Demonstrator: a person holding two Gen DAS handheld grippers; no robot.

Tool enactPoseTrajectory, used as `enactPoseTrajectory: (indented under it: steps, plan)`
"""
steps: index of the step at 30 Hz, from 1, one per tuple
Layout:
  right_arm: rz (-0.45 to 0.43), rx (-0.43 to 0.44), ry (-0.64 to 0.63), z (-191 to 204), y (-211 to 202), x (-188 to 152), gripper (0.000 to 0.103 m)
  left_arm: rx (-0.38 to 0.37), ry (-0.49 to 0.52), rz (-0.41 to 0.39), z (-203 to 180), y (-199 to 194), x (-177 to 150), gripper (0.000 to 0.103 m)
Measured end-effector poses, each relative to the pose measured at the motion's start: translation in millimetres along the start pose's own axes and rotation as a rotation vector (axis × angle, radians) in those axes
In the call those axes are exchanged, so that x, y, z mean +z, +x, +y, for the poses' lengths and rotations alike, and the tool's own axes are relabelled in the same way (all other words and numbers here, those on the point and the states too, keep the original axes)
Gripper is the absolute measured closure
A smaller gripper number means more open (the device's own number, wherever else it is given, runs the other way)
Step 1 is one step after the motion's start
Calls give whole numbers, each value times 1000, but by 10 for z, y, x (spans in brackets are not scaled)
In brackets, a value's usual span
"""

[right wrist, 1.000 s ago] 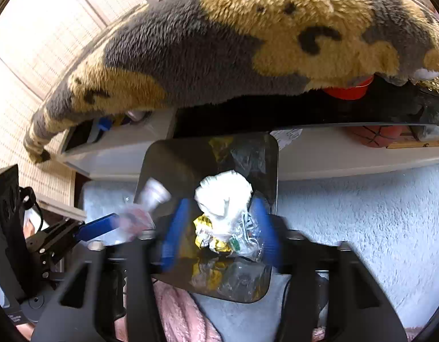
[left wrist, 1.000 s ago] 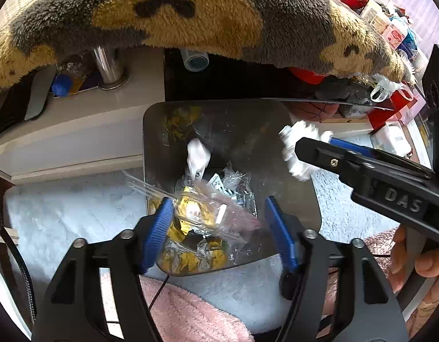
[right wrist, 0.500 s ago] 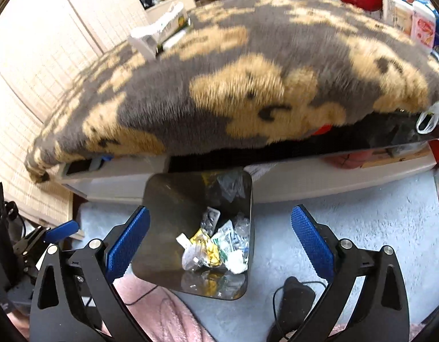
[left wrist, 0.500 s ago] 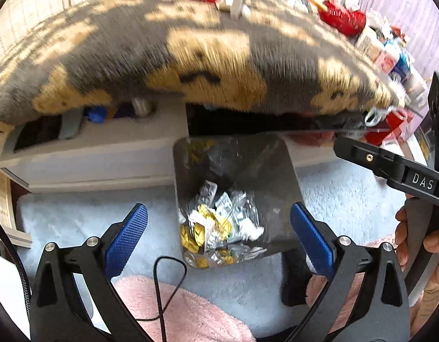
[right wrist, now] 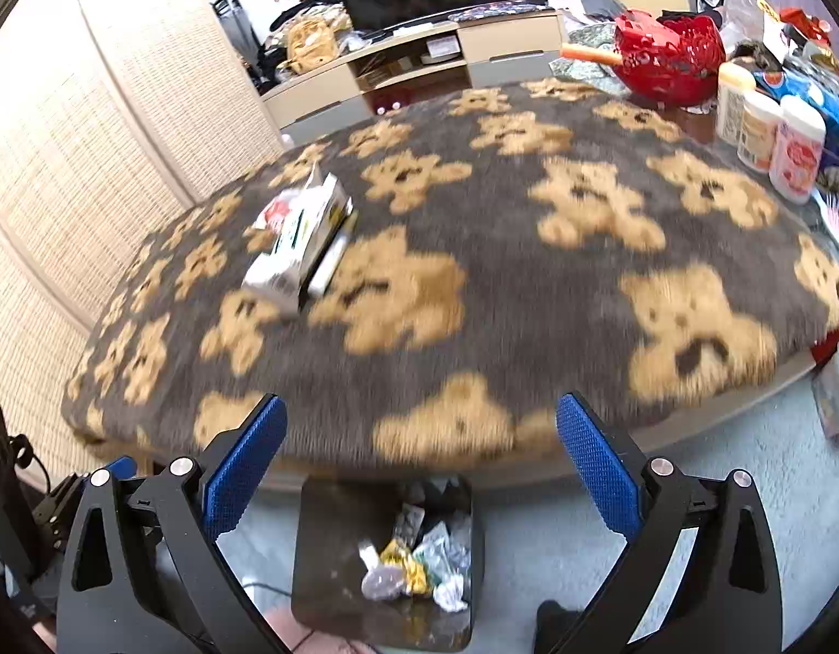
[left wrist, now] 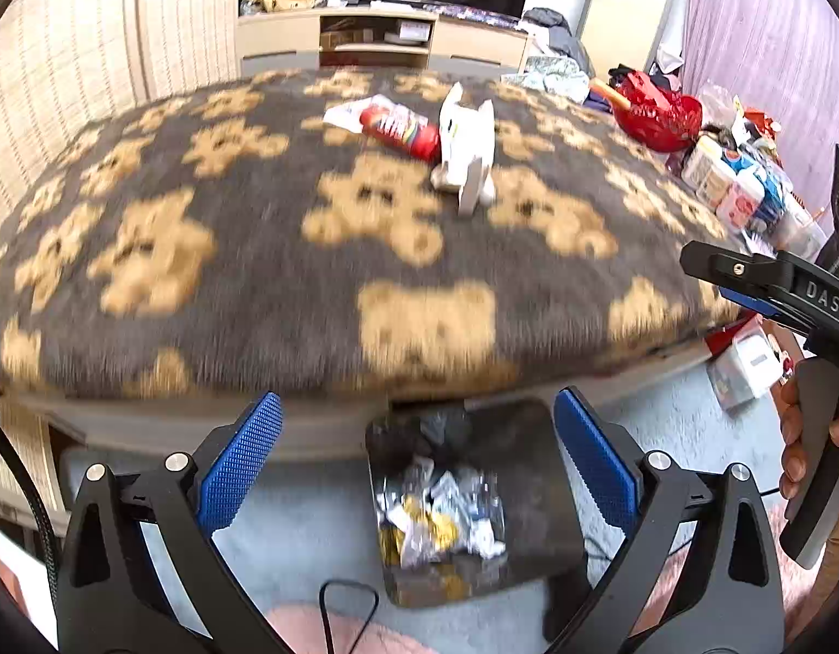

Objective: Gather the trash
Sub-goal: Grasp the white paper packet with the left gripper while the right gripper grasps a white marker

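A dark metal bin (left wrist: 534, 496) (right wrist: 332, 556) stands on the floor below the table edge, holding crumpled wrappers (left wrist: 436, 512) (right wrist: 419, 567). My left gripper (left wrist: 419, 468) hangs high above it, wide open and empty. My right gripper (right wrist: 422, 468) is also wide open with nothing between its fingers; in the left wrist view it shows at the right (left wrist: 746, 283), held by a hand. On the bear-patterned blanket (left wrist: 256, 272) (right wrist: 528, 300) lie a red and white wrapper (left wrist: 397, 128) and a white carton (left wrist: 468, 152) (right wrist: 299, 234).
A red basket (right wrist: 664, 60) and several white bottles (right wrist: 768, 136) crowd the table's right end. A TV cabinet (left wrist: 376, 43) stands behind. Pale grey carpet (right wrist: 637, 572) surrounds the bin, with a pink cloth (left wrist: 332, 632) and a black cable (left wrist: 348, 605) near me.
Both grippers opened and let their trash fall into the bin, then rose and tilted up, so the tabletop with the carton and wrapper has come into view.
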State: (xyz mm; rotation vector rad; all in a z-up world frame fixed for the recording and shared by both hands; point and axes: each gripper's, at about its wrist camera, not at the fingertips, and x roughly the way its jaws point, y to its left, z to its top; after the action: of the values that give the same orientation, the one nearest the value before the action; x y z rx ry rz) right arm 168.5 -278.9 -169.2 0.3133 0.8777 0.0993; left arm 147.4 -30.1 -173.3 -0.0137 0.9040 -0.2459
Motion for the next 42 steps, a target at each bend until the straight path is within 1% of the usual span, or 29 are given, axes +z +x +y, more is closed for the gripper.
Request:
enactPoseTrajectory:
  steps: [5, 7, 8, 10, 12, 15, 18, 20, 21, 22, 23, 24, 26, 28, 30, 33, 34, 35, 37, 40, 42]
  plan:
    - [-21, -18, 18, 1, 138, 285, 3, -4, 6, -40, -32, 166, 369, 8]
    - [-25, -19, 25, -9, 213, 388, 3, -19, 15, -47, -66, 276, 539, 10]
    - [-26, -20, 29, -14, 241, 420, 3, -26, 18, -50, -85, 333, 618, 13]
    - [-25, -20, 31, -18, 304, 487, 3, -48, 21, -49, -107, 432, 728, 26]
    - [-20, -19, 28, -14, 375, 543, 3, -67, 18, -43, -133, 560, 850, 29]
    - [-15, -25, 14, -7, 475, 602, 3, -74, 25, -39, -170, 720, 985, 31]
    - [-9, -24, 21, -34, 559, 638, 3, -81, 42, -25, -216, 874, 1075, 37]
    - [-6, -23, 33, -60, 609, 661, 4, -84, 57, -8, -239, 990, 1122, 43]
    - [-4, -23, 35, -68, 627, 666, 3, -89, 60, -2, -243, 1026, 1136, 51]
    - [-4, -23, 35, -72, 644, 672, 3, -96, 59, 5, -241, 1068, 1150, 62]
    - [-4, -25, 33, -68, 658, 675, 3, -104, 57, 8, -233, 1094, 1160, 69]
    - [-2, -26, 32, -65, 682, 682, 3, -112, 58, 8, -224, 1100, 1160, 84]
    - [1, -23, 31, -52, 718, 693, 3, -125, 66, -8, -213, 1055, 1153, 88]
    - [2, -15, 29, -9, 766, 708, 3, -125, 75, -31, -201, 969, 1149, 95]
    - [-3, 5, 26, 51, 790, 718, 3, -121, 71, -54, -160, 861, 1150, 96]
    - [-1, 34, 3, 224, 866, 754, 4, -91, 63, -96, -49, 681, 1159, 97]
    - [0, 37, -5, 270, 892, 766, 8, -80, 61, -113, 4, 615, 1164, 103]
    - [4, 41, -16, 329, 926, 774, 11, -72, 60, -121, 37, 579, 1170, 103]
    - [21, 47, -30, 440, 1030, 784, 31, -46, 57, -140, 148, 492, 1185, 103]
    - [52, 57, -47, 583, 1197, 767, 45, -20, 54, -136, 286, 481, 1185, 103]
    - [65, 60, -55, 658, 1286, 746, 49, -14, 47, -126, 380, 510, 1175, 103]
